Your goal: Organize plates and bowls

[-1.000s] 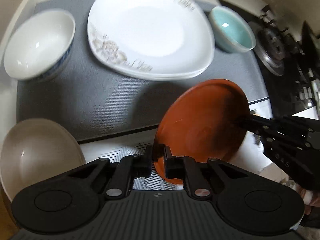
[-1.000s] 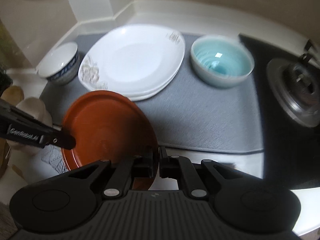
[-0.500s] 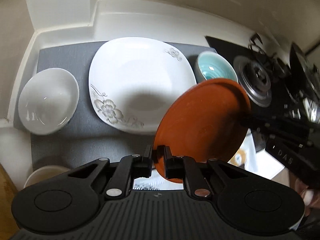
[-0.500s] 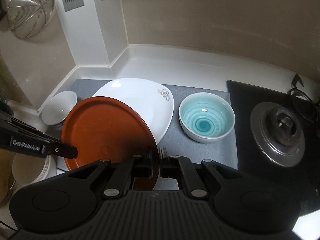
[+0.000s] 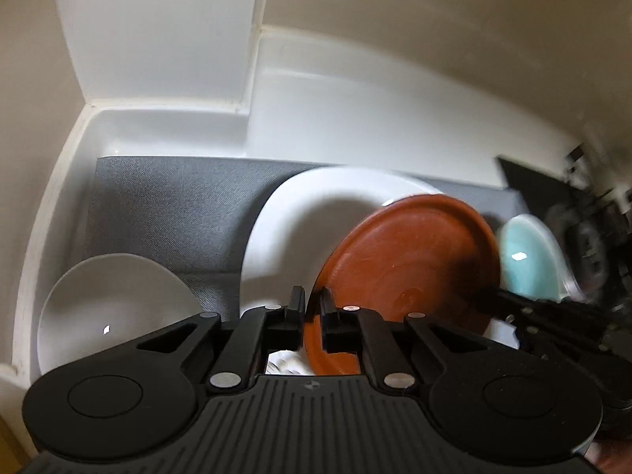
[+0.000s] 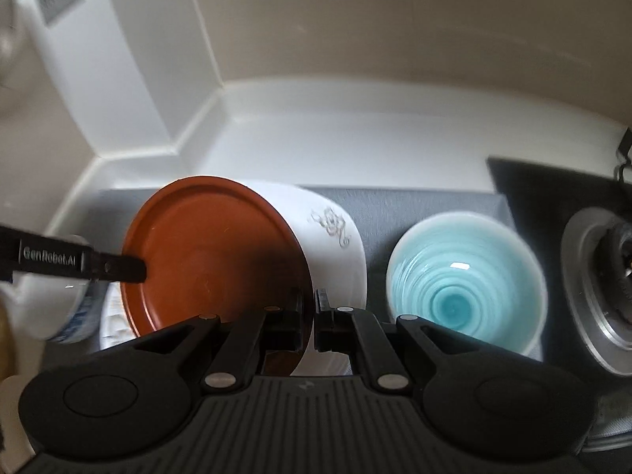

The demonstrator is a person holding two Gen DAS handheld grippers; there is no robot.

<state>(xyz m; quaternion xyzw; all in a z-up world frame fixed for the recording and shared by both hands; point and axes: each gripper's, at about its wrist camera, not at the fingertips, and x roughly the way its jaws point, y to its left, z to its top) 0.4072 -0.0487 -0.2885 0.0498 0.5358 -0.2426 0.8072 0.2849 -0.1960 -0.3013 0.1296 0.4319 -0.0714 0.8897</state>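
- Lying on the white table is a grey mat that carries the crockery; the table ends in a corner of pale wall at 12 o'clock.
- On the mat sits a white square plate with a grey floral print near its far corner, directly beneath the carried dish.
- A turquoise bowl with ringed glaze stands at 3 o'clock of that plate, just beside it; a stove burner lies further toward 3 o'clock on a black hob.
- A white bowl with blue pattern on its outside rests at 9 o'clock of the square plate, near the mat's edge.
- The brown round plate is glossy, shallow, with a raised rim; it hangs tilted above the white square plate, clear of the mat.
- The left gripper is clamped on the brown plate's near-left rim, pointing steeply downward.
- The right gripper is clamped on the opposite rim, also angled down; each gripper's black fingers show in the other's view, at the plate's edge.
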